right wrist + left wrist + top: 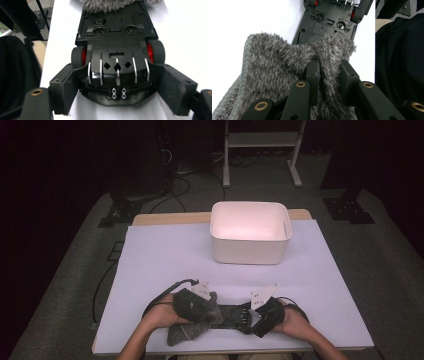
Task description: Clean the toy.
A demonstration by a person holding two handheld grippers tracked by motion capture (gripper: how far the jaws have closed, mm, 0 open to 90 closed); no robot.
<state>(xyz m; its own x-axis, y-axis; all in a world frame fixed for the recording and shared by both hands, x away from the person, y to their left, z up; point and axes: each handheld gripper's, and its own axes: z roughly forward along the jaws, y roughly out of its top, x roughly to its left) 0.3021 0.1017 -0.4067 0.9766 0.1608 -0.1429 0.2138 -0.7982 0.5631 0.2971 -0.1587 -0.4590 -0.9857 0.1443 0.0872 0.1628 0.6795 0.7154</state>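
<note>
Near the front edge of the white-covered table, a black plastic toy car with red wheel hubs lies upside down, its end clamped between the wide-set jaws of the right gripper. At the car's other end, the left gripper has its jaws pinched together on a fuzzy grey cloth that rests against the car's underside. Farther back stands an open white plastic bin.

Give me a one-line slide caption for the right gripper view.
Right gripper clamps the tail of an upturned black toy car while grey fluffy cloth covers its far end.
</note>
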